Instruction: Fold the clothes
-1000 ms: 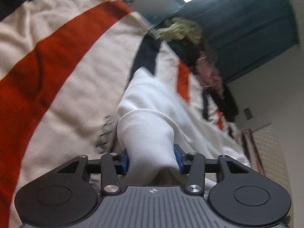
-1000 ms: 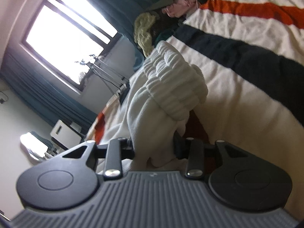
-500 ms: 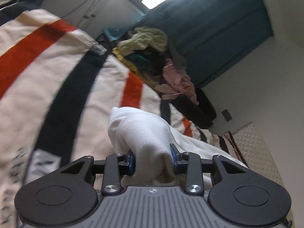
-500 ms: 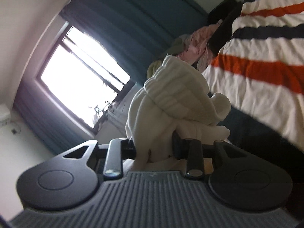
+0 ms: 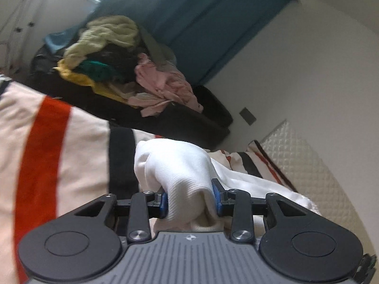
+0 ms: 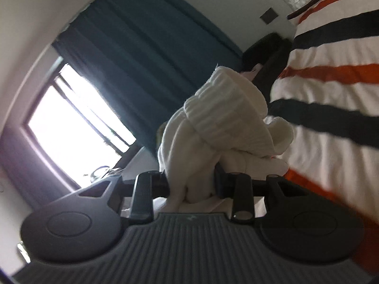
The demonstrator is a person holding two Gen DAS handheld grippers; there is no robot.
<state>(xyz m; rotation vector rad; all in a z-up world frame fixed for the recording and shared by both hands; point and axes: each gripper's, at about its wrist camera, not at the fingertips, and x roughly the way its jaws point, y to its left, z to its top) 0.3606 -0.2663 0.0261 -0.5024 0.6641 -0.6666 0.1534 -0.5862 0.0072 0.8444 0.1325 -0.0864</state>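
A white knitted garment (image 5: 180, 172) is bunched between the blue pads of my left gripper (image 5: 189, 201), which is shut on it; the rest of the cloth trails off to the right over the striped bedspread (image 5: 47, 146). In the right wrist view my right gripper (image 6: 191, 184) is shut on another bunch of the same white garment (image 6: 227, 118), whose ribbed cuff or hem stands up above the jaws. Both bunches are lifted off the bed.
A heap of unfolded clothes (image 5: 113, 59) lies in a dark open suitcase (image 5: 180, 120) beyond the bed. A teal curtain (image 6: 142, 54) and a bright window (image 6: 75, 123) are behind. A quilted headboard (image 5: 315, 165) stands at the right.
Both grippers have lifted and swept across the bed with the white garment; the views swung from the bedspread towards the curtain, the clothes heap and the wall. Both grips held.
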